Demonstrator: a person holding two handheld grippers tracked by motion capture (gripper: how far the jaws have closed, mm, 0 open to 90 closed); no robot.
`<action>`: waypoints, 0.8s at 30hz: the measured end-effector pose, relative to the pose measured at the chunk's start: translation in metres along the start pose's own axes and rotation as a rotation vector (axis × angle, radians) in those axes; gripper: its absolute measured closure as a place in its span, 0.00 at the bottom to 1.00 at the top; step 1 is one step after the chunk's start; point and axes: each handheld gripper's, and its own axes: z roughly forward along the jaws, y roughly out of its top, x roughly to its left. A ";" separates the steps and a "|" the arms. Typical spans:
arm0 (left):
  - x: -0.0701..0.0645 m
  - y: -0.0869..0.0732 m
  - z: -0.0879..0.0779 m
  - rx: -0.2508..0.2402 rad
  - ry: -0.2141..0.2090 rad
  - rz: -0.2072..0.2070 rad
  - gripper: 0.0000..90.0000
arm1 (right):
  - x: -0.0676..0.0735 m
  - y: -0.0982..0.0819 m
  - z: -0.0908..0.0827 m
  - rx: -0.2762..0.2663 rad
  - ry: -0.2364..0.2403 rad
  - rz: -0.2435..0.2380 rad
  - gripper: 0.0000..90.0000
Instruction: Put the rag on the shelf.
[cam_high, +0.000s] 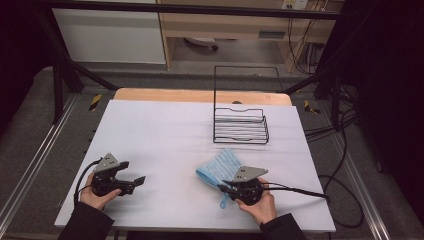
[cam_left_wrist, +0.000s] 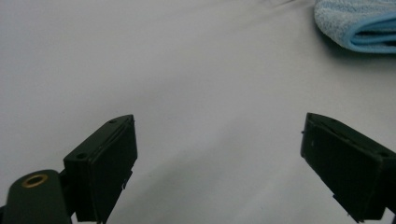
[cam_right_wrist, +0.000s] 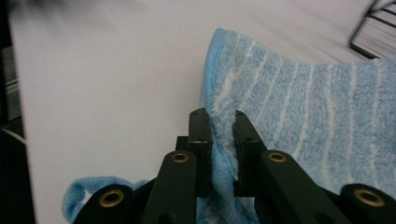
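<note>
A light blue towel with white stripes lies folded near the table's front right. My right gripper is shut on its near edge; in the right gripper view the pile is pinched between the two black jaws and its loop tag hangs at the lower left. My left gripper rests at the front left, held in a hand, jaws wide apart with nothing between them. The towel's folded edge shows at the top right of the left gripper view.
A black wire rack with a tall back frame stands at the back right of the white-covered table. Cables trail off the table's right side. Metal rails run along the floor on both sides.
</note>
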 end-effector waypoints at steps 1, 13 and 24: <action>0.000 0.000 0.000 0.001 0.000 -0.001 0.12 | 0.003 0.001 0.002 0.004 0.022 -0.004 0.91; -0.005 0.002 0.001 0.013 -0.014 0.011 0.11 | 0.020 0.002 0.016 0.056 0.140 -0.045 0.89; -0.016 0.007 0.006 0.039 -0.037 0.006 0.09 | 0.017 0.006 0.010 -0.024 0.100 -0.030 0.50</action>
